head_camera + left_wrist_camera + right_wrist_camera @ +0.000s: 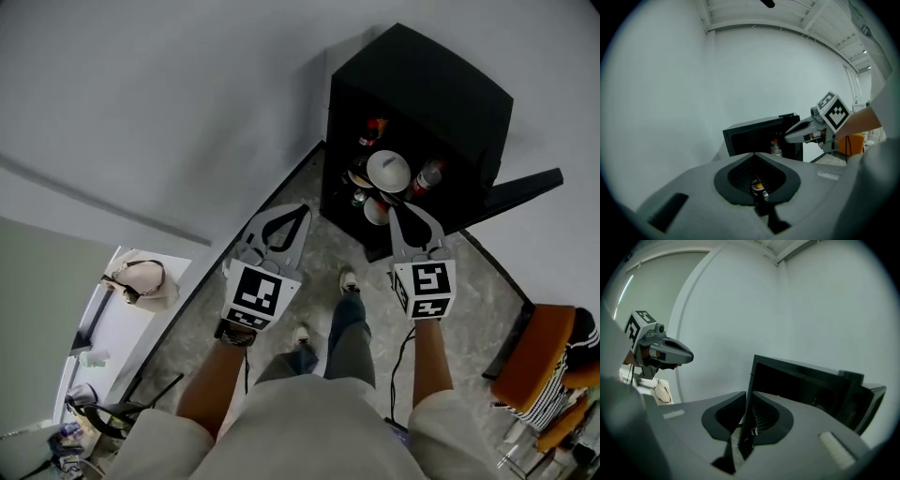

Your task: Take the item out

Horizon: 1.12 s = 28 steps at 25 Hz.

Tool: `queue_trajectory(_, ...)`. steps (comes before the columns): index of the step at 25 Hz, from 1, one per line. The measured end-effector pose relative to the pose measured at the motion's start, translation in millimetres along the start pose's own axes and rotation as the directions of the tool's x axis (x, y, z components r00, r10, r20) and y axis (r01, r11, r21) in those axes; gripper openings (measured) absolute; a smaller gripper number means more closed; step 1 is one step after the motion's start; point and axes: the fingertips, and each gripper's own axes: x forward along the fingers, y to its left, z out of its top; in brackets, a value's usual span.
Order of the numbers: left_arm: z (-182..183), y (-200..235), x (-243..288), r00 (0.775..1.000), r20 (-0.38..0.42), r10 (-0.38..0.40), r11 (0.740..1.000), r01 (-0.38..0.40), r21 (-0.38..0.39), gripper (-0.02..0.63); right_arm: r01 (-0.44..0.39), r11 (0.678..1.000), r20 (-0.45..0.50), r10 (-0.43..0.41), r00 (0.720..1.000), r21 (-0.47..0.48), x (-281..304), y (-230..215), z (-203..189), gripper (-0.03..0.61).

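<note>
I judge that nothing is taken out yet: the white bowl (387, 170) and bottles (428, 175) sit inside the open black cabinet (441, 84) at upper right, while my left tool (303, 210) is closed and empty and my right tool (401, 217), slightly apart, holds nothing.

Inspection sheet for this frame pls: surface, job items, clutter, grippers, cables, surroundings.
surface: speckled stone floor; no table in use.
job's things: black cabinet, door open; white bowl and red-capped bottle inside.
clutter: bag on a white surface at left.
grippers: left hand-held gripper jaws together, empty; right hand-held gripper jaws slightly apart, empty.
cables: dark cable hangs below the right wrist.
surroundings: white wall, orange chair.
</note>
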Motion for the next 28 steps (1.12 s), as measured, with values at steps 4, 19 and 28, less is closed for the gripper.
queue_trajectory(4, -8.7, 5.7, 28.5, 1.000, -0.022, 0.011, 1.000, -0.011, -0.011, 0.005, -0.029, 0.999, -0.032, 0.030, 0.999, 0.021, 36.3, -16.0, -22.2, 0.062)
queue_trajectory(19, -68.1, 28.6, 96.8, 0.994, -0.100, 0.039, 0.995, -0.048, -0.089, 0.005, -0.059, 0.998, -0.223, 0.052, 0.974, -0.026, 142.1, -46.2, -122.9, 0.116)
queue_trajectory(28, -108.6, 30.2, 117.8, 0.989, -0.149, 0.021, 0.989, -0.042, -0.139, 0.005, -0.033, 0.998, -0.377, 0.010, 0.926, -0.055, 194.7, -66.7, -187.9, 0.130)
